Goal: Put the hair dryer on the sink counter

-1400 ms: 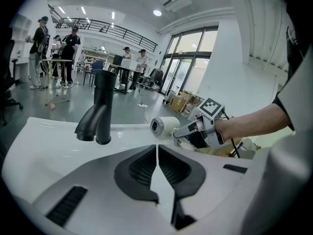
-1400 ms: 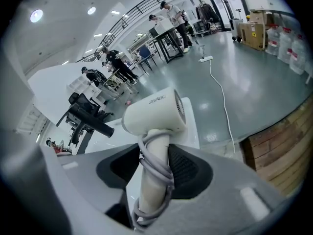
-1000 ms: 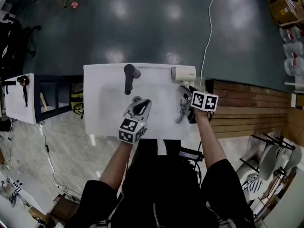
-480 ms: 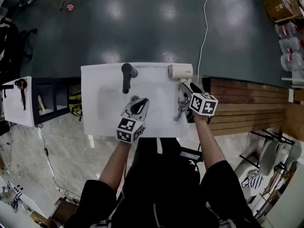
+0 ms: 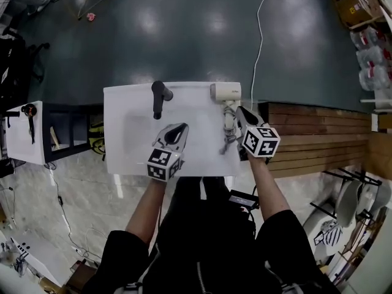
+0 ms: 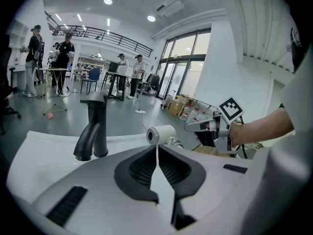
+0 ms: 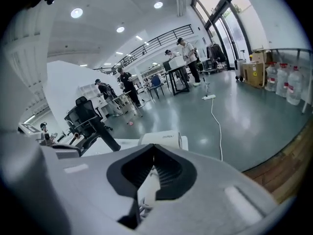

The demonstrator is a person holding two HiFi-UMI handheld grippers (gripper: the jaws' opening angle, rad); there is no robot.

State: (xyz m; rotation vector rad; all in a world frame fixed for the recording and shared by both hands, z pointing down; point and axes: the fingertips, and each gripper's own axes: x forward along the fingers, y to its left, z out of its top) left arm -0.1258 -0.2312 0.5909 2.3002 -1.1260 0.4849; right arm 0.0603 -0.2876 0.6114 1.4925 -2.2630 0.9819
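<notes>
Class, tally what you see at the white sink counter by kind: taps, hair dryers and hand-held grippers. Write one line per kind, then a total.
Black metal tap: 1
White plastic hair dryer: 1
Hand-held grippers with marker cubes: 2 (left gripper, right gripper)
Total: 4

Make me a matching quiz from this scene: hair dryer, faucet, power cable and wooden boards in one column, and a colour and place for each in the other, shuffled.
Column one:
1 hair dryer
2 faucet
3 power cable
4 wooden boards

Column two:
A brown, right of the sink counter
B white, trailing over the dark floor
C black, near the counter's far edge, left of middle
D pale, at the counter's far right corner

Pairs: 1-D, 2-C, 3-B, 4-A
</notes>
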